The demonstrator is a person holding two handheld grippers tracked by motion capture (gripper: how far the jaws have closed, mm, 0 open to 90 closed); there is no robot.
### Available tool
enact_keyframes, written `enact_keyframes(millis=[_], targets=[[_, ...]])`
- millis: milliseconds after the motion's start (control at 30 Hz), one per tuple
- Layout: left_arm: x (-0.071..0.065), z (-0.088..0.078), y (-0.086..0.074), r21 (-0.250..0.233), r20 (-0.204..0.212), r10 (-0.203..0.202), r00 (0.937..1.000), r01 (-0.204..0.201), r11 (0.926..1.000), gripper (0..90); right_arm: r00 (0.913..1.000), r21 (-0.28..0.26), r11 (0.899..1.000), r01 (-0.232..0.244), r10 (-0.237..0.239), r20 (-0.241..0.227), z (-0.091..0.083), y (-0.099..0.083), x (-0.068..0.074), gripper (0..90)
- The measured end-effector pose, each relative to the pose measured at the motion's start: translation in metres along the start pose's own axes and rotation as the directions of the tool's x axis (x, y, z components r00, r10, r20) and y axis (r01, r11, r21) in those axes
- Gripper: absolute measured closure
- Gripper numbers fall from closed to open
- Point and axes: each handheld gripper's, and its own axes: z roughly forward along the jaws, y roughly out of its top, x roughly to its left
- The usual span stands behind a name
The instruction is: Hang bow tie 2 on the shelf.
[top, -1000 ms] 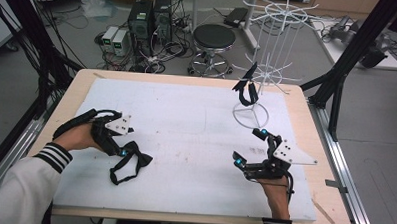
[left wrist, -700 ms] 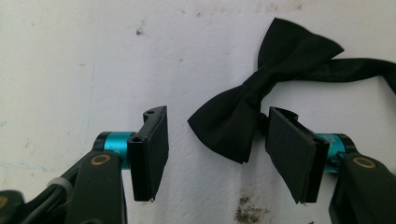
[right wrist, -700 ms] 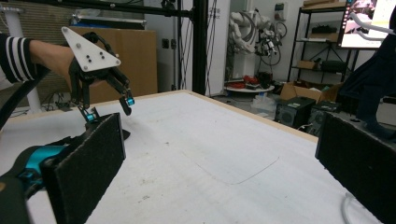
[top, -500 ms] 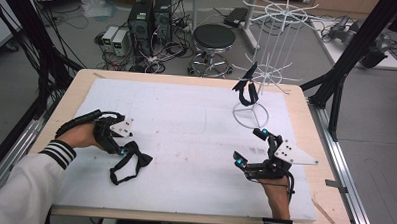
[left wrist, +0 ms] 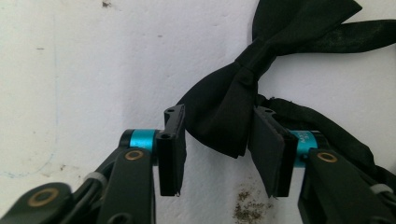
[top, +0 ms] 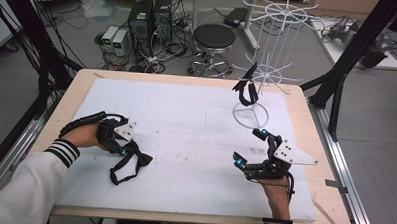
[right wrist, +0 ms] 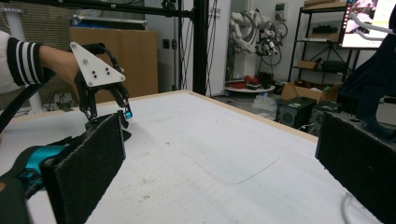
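Straddling the bow tie [left wrist: 224, 116] near the worktop's [top: 196, 112] left edge, my left gripper [left wrist: 217, 147] gapes wide around one wing, gripping nothing yet.

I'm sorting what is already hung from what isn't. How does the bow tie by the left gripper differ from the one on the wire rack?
The bow tie on the table lies flat on the white mat, its strap spread out; the hanging bow tie dangles from the wire rack. The table one sits between the open jaws of the left gripper; the hanging one has no gripper near. Both are black.
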Motion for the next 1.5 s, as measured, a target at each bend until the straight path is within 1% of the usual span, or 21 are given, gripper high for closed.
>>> enact_keyframes(millis=[100,267,367,433,567,600,667,767,833,867,900,967,1067,1100,1200,1233,1300,1333,1433,1467,1500], targets=[[0.0,0.002,0.0,0.004,0.004,-0.008,1.0,0.008,1.0,61.3,1.0,0.0,1.0,0.003,-0.003,0.001,0.0,0.0,0.0,0.6],[0.0,0.005,0.001,0.022,0.019,-0.003,0.9998,0.003,0.9998,72.2,1.0,0.006,1.0,0.009,-0.009,0.0,0.001,0.0,0.0,0.6],[0.001,0.006,0.002,0.036,0.01,-0.033,0.9994,0.033,0.9988,81.5,0.9999,0.005,1.0,0.011,-0.011,0.001,0.001,-0.001,0.0,0.6],[0.002,0.007,0.002,0.041,0.013,-0.044,0.999,0.043,0.9982,84.1,1.0,0.005,1.0,0.01,-0.01,0.001,0.001,-0.001,0.0,0.6],[0.002,0.004,0.002,0.041,0.005,-0.043,0.999,0.043,0.9982,85.3,1.0,0.007,1.0,0.002,-0.002,0.0,0.0,-0.001,0.0,0.6],[0.002,0.004,0.001,0.035,0.001,-0.058,0.9983,0.058,0.9977,85.4,1.0,0.005,1.0,0.002,-0.002,0.0,0.0,-0.001,0.0,0.6],[0.002,0.002,0.0,0.031,-0.022,-0.06,0.9979,0.061,0.9976,85.3,1.0,0.008,1.0,0.01,-0.01,0.001,0.001,-0.001,0.0,0.6],[0.001,0.0,-0.002,0.006,-0.047,-0.087,0.9951,0.088,0.9961,85.3,1.0,0.012,1.0,0.005,-0.005,-0.002,0.002,-0.002,0.0,0.6],[0.002,-0.002,-0.003,0.006,-0.047,-0.096,0.9943,0.096,0.9954,85.3,1.0,0.014,1.0,0.004,-0.004,-0.003,0.003,-0.002,0.001,0.6],[0.001,-0.002,-0.004,0.0,-0.062,-0.1,0.9931,0.1,0.995,85.3,1.0,0.015,1.0,0.005,-0.005,-0.003,0.003,-0.002,0.001,0.6],[0.001,-0.003,-0.004,-0.016,-0.061,-0.116,0.9914,0.115,0.9932,85.3,1.0,0.017,1.0,0.007,-0.007,-0.003,0.003,-0.002,0.001,0.6],[0.0,-0.004,-0.005,-0.031,-0.065,-0.122,0.9903,0.121,0.9922,85.3,1.0,0.018,1.0,0.008,-0.008,-0.006,0.003,-0.002,0.001,0.6],[0.0,-0.007,-0.003,-0.074,-0.068,-0.145,0.9871,0.14,0.9873,85.2,1.0,0.033,0.999,-0.004,0.004,-0.006,0.005,-0.003,0.001,0.6],[0.0,-0.009,-0.002,-0.081,-0.063,-0.145,0.9875,0.14,0.9869,85.2,0.9999,0.039,0.999,-0.003,0.004,-0.015,0.005,-0.003,0.001,0.6],[-0.001,-0.013,0.0,-0.13,-0.063,-0.163,0.9845,0.154,0.9794,85.1,0.9994,0.069,0.998,0.017,-0.015,-0.03,0.009,-0.003,0.004,0.6],[-0.001,-0.014,0.001,-0.144,-0.06,-0.178,0.9821,0.168,0.9752,85.1,0.9992,0.074,0.997,0.014,-0.011,-0.038,0.009,-0.003,0.004,0.6],[-0.002,-0.016,0.003,-0.16,-0.053,-0.194,0.9795,0.184,0.9699,85.0,0.9988,0.088,0.996,0.011,-0.007,-0.049,0.012,-0.002,0.005,0.6],[-0.002,-0.017,0.004,-0.158,-0.054,-0.19,0.9803,0.179,0.9709,84.8,0.9986,0.098,0.995,0.003,0.003,-0.053,0.012,-0.002,0.005,0.7],[-0.002,-0.019,0.006,-0.202,-0.045,-0.228,0.9726,0.215,0.9555,84.6,0.998,0.103,0.995,-0.004,0.011,-0.062,0.013,-0.001,0.006,0.7],[-0.002,-0.02,0.006,-0.207,-0.041,-0.231,0.9721,0.218,0.9538,84.7,0.9979,0.099,0.995,-0.002,0.009,-0.064,0.014,-0.001,0.005,0.7],[-0.002,-0.019,0.006,-0.236,-0.031,-0.254,0.9667,0.24,0.9416,84.7,0.9979,0.104,0.995,-0.003,0.01,-0.065,0.014,-0.001,0.005,0.7]])
